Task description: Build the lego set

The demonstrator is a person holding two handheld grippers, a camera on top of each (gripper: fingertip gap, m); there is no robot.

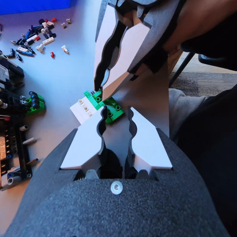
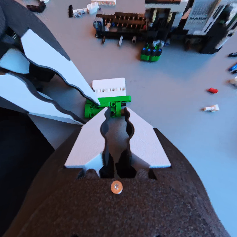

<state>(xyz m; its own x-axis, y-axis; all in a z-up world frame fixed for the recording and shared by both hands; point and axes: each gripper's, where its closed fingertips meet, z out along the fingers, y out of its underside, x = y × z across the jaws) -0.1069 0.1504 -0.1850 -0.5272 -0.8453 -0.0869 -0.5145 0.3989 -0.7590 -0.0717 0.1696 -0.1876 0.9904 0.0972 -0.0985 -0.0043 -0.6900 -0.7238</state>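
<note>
A small assembly lies on the grey table: a white panel (image 1: 82, 111) (image 2: 109, 83) joined to a green beam and bracket (image 1: 114, 112) (image 2: 115, 99). My left gripper (image 1: 117, 109) is open, and one fingertip rests on the green bracket's left part. It also shows in the right wrist view (image 2: 91, 114), coming in from the left. My right gripper (image 2: 117, 108) is open, its tips on either side of the bracket's right end by a black pin (image 2: 123, 104). In the left wrist view it comes down from above (image 1: 100, 94).
A large, partly built black model (image 1: 10, 141) (image 2: 128, 25) stands beside a green and black sub-assembly (image 1: 35, 102) (image 2: 150, 53). Several loose pieces (image 1: 34, 35) lie farther off, with a red piece (image 2: 212, 90) and a white piece (image 2: 211, 108). The table edge (image 1: 169, 89) and a person's legs are close by. The white piece (image 2: 211, 108) sits 12 cm or so from the ends of my right fingers. Seen from the left wrist view (image 1: 65, 48) as well.
</note>
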